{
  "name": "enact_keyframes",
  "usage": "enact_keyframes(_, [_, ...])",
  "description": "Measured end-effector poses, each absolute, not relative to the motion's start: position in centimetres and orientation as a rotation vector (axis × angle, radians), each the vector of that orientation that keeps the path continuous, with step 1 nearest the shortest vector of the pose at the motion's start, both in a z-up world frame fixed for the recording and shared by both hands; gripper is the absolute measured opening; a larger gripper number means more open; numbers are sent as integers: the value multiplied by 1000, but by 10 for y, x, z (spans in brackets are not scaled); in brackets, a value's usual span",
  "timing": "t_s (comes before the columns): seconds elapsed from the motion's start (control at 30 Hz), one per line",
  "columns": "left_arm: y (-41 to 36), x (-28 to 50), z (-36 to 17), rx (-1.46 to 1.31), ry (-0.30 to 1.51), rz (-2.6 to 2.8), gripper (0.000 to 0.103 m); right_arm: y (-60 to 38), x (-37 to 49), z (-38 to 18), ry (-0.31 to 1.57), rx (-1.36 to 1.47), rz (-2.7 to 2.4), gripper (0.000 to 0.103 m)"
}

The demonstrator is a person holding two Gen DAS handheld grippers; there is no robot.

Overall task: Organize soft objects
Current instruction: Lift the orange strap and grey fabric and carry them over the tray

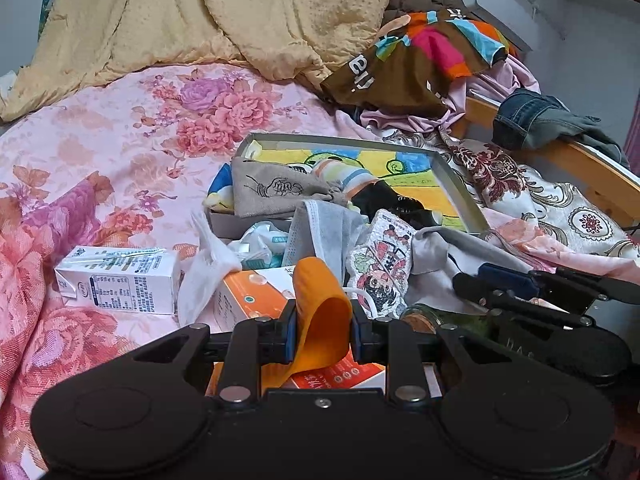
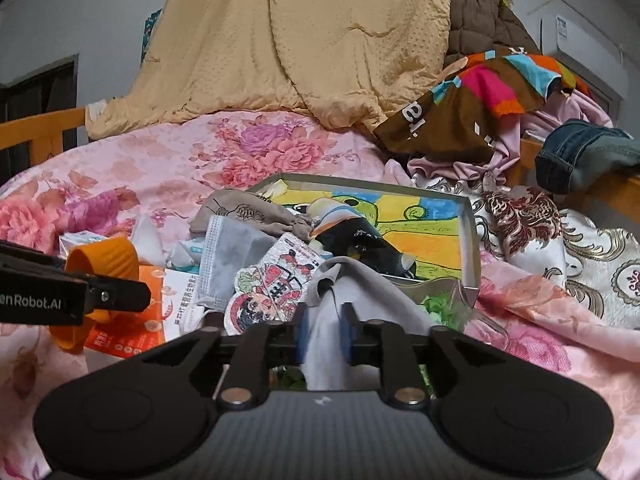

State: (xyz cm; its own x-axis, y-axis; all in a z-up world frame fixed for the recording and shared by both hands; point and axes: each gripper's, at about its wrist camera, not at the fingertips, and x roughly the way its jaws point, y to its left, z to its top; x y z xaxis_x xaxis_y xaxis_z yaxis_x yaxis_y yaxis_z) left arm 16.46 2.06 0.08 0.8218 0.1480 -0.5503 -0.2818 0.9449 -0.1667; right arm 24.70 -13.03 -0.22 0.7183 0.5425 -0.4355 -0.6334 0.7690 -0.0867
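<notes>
Your left gripper is clamped on an orange rubbery sleeve, which curls up between the jaws above an orange and white box. Your right gripper pinches a grey cloth, the fabric rising in a fold between the blue pads. Just ahead lies a grey face mask beside a cartoon-printed packet. Behind them sits an open tray with a bright drawing inside, holding a beige pouch and a striped sock. A milk carton lies on the floral bedsheet to the left.
</notes>
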Motion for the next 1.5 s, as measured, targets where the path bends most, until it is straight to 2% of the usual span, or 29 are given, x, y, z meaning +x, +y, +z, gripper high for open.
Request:
enact_keyframes(0.2, [21, 167, -1, -257, 566, 229, 27, -124, 241, -8, 382, -311, 636, 55])
enact_keyframes(0.33, [21, 168, -1, -265, 568, 227, 27, -117, 232, -16, 337, -404, 618, 56])
enact_keyframes(0.37, [21, 167, -1, -266, 568, 224, 27, -116, 230, -18, 328, -419, 613, 51])
enact_keyframes(0.4, [20, 167, -1, -267, 568, 221, 27, -116, 229, -19, 319, -434, 602, 41])
enact_keyframes(0.47, [20, 165, 2, -272, 563, 212, 27, -117, 226, -20, 311, -451, 598, 33])
enact_keyframes(0.53, [18, 163, 5, -276, 557, 199, 27, -119, 225, -17, 324, -433, 603, 19])
enact_keyframes(0.57, [17, 162, 6, -277, 552, 189, 27, -120, 224, -16, 328, -433, 601, 8])
enact_keyframes(0.6, [16, 161, 9, -275, 545, 179, 27, -121, 223, -16, 335, -431, 596, 3])
enact_keyframes(0.77, [14, 151, 22, -289, 507, 141, 27, -127, 219, -11, 350, -438, 559, 1])
enact_keyframes(1.03, [10, 128, 42, -288, 448, 67, 27, -126, 197, 8, 147, -594, 450, 1])
enact_keyframes(1.27, [16, 111, 56, -268, 403, 18, 27, -137, 197, 50, 44, -643, 430, 1])
enact_keyframes(1.5, [34, 130, 79, -284, 381, -5, 27, -146, 204, 86, 61, -607, 458, 1])
